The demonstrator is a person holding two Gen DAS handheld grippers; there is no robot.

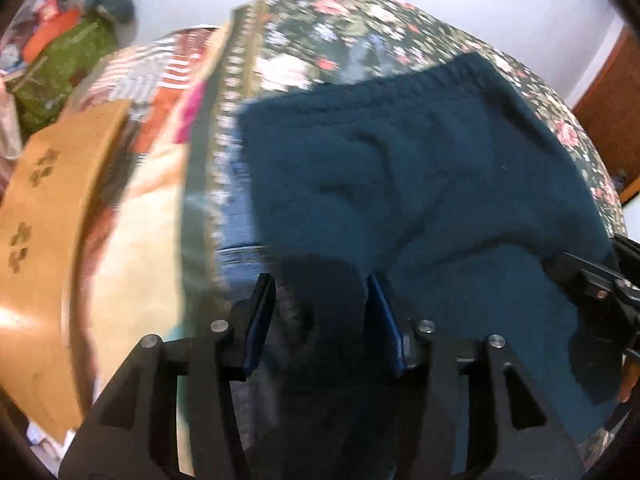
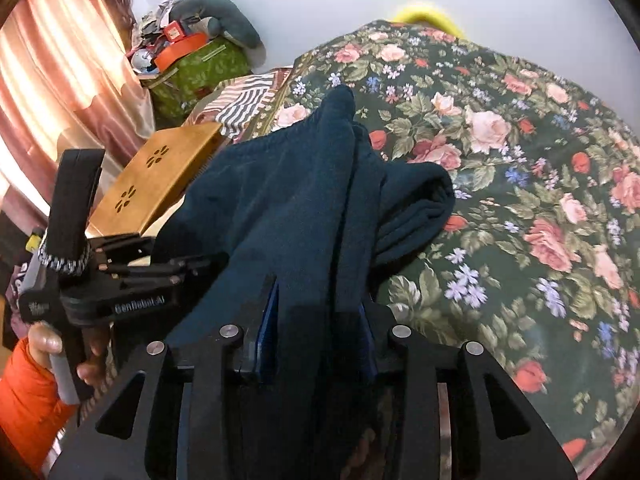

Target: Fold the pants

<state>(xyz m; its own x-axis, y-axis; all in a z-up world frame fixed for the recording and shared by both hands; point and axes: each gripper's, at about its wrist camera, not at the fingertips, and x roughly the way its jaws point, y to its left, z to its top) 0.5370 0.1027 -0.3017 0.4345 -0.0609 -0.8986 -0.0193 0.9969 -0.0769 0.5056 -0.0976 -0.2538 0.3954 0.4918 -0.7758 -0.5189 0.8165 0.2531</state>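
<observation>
Dark teal pants (image 1: 420, 184) lie on a bed covered by a floral bedspread (image 2: 520, 152), dark green with pink roses. In the left wrist view the garment is spread fairly flat, ribbed waistband toward the far side, one edge near the bedspread's patterned border.

Left claw (image 1: 322, 312): jaws stand apart, blue pads visible on the inner faces. A dark shadowed patch of fabric sits between them; the view is motion-blurred, and nothing looks pinched.

Right claw (image 2: 318, 312): a thick bunch of the teal fabric runs up between the two fingers, filling the gap. Whether the jaws are pressing it or only flanking it, I cannot tell. From there the cloth rises in a ridge of vertical folds away from the camera, and a rolled, doubled portion lies to the right of that ridge on the bedspread.

The left claw also shows in the right wrist view, low at the left beside the pants, held by a hand (image 2: 60, 356) with an orange sleeve (image 2: 28, 400).

Surroundings: a tan wooden board (image 2: 160, 180) with cut-out petal shapes beside the bed; striped cloth (image 2: 248, 100) beyond it; a green patterned box (image 2: 200, 72) piled with clutter against the wall; pink curtains (image 2: 60, 60) at far left.
</observation>
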